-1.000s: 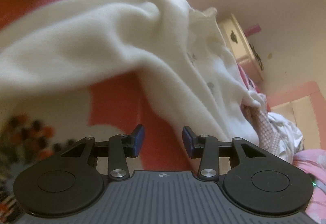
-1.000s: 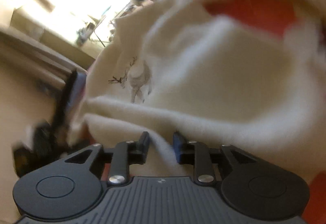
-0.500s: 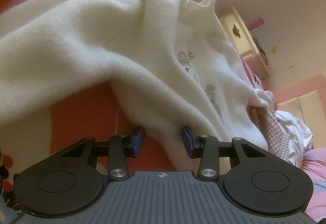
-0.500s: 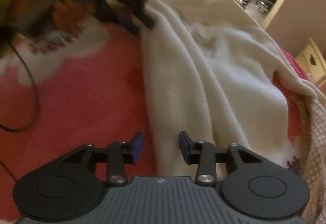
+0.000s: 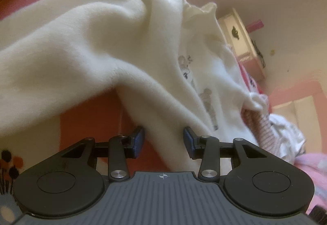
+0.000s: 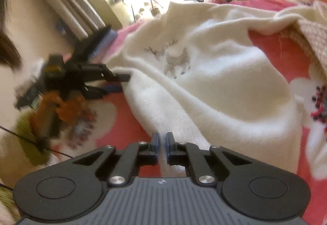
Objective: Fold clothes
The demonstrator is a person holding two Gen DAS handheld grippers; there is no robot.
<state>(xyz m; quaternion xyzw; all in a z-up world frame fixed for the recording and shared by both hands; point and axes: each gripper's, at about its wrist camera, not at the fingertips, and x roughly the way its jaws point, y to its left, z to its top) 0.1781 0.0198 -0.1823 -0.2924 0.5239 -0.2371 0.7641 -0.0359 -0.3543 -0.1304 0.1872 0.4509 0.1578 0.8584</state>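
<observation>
Your right gripper [image 6: 161, 144] jaws just closed, now pinching edge of white sweater [image 6: 214, 86]. Left gripper [image 5: 162, 141] half open, sweater fold between pads, grip unclear. Sweater lies rumpled mid-bed on red blanket [image 6: 126, 122]. Judgement: grab secured, fold can start.

The cream fleece sweater [image 6: 220, 86] lies spread on the red flowered blanket [image 6: 122, 122] before me; my left gripper [image 6: 122, 82] sits at its left edge, a pink checked cloth [image 6: 314, 41] lies right.
</observation>
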